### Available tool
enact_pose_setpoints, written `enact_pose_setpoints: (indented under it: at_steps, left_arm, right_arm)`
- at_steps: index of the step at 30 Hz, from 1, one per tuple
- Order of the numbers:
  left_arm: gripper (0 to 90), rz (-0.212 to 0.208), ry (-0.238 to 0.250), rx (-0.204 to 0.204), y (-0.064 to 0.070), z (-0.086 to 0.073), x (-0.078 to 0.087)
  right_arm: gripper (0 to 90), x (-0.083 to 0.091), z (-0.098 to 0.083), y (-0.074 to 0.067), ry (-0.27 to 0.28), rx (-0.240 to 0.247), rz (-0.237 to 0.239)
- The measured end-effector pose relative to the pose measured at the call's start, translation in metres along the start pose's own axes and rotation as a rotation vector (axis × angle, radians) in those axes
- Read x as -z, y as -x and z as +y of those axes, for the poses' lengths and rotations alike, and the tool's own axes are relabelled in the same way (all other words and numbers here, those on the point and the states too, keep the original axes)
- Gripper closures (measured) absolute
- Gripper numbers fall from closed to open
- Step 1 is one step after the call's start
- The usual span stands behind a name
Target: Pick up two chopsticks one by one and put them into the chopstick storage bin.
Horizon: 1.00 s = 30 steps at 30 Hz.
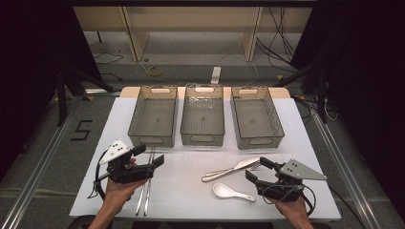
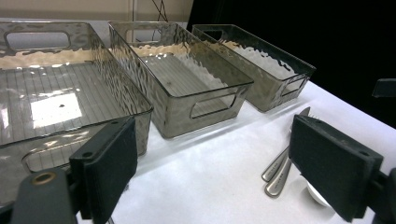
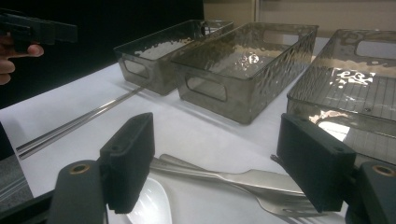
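Note:
My left gripper (image 1: 149,155) hovers open over a pair of metal chopsticks (image 1: 145,186) at the mat's front left; in its own view the left gripper (image 2: 219,172) has nothing between its jaws. At the front right, my right gripper (image 1: 258,169) is open just right of a metal knife and fork (image 1: 231,169) and a white spoon (image 1: 231,192). In the right gripper view the right gripper (image 3: 219,172) frames the knife and fork (image 3: 243,179), its pads apart from them. The spoon (image 3: 149,205) lies by the left jaw.
Three empty smoky clear bins stand side by side at the back of the white mat (image 1: 191,191): left bin (image 1: 153,138), middle bin (image 1: 202,139), right bin (image 1: 258,141). Bare mat lies between bins and cutlery. Dark floor and cables surround the table.

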<state>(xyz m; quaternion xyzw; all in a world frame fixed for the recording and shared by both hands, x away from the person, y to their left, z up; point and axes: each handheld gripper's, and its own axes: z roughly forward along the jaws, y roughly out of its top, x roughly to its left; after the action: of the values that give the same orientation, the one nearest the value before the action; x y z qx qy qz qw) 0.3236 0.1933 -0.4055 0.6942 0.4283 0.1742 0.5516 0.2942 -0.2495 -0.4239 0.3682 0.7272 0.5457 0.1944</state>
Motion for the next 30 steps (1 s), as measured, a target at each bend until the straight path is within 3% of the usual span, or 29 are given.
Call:
enact_pose_setpoints:
  at_steps: [7, 11, 16, 21, 25, 30]
  left_arm:
    - [15.0, 0.006, 0.000, -0.001, 0.000, 0.000, 0.000]
    - [15.1, 0.044, -0.031, 0.001, 0.000, 0.001, -0.002]
    - [15.5, 0.127, -0.154, 0.017, -0.006, 0.006, -0.009]
    - [16.4, 0.209, -0.267, -0.030, -0.006, 0.012, -0.015]
    - [17.3, 0.238, -0.383, -0.038, -0.012, 0.010, -0.023]
    - [21.3, 0.259, -0.494, 0.010, -0.025, 0.010, -0.019]
  right_arm:
    - [28.6, 0.000, 0.000, 0.000, 0.001, 0.000, -0.002]
    - [28.6, 0.000, 0.000, 0.000, -0.001, -0.002, -0.005]
    - [28.6, -0.001, 0.000, 0.001, -0.009, -0.007, -0.012]
    - [28.6, -0.001, 0.000, 0.000, -0.019, -0.002, -0.016]
    - [28.6, -0.002, 0.000, 0.000, -0.031, 0.000, -0.019]
    - [28.6, -0.004, -0.001, 0.000, -0.048, 0.000, -0.017]
